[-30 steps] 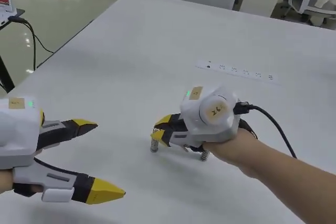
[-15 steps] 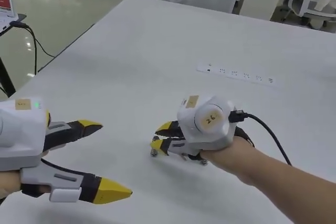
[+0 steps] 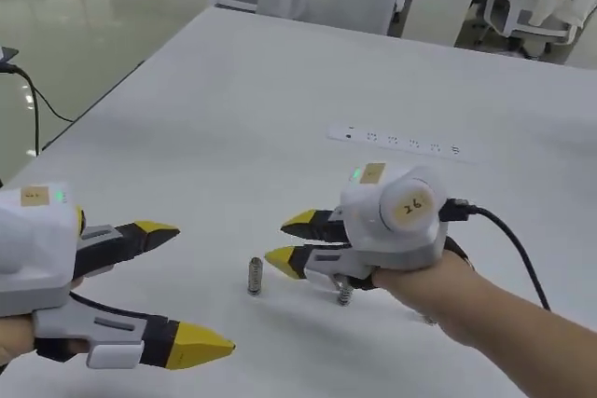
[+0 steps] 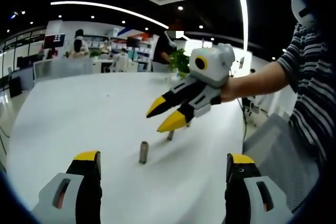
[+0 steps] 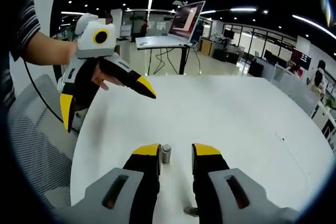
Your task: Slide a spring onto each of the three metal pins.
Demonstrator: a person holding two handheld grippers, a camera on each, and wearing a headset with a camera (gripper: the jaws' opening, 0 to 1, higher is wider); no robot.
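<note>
White table — upright spring, power strip

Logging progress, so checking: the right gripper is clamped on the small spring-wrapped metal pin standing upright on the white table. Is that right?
Not clamped. The right gripper has its jaws open, and the small spring-wrapped metal pin stands upright and free on the white table, just ahead of the yellow tips. The head view shows the gap between them.

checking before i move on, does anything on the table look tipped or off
Nothing stands out. One spring-covered pin stands upright on the table, clear of the open right gripper. A second pin beneath that gripper is partly hidden, so its lean cannot be judged.
</note>
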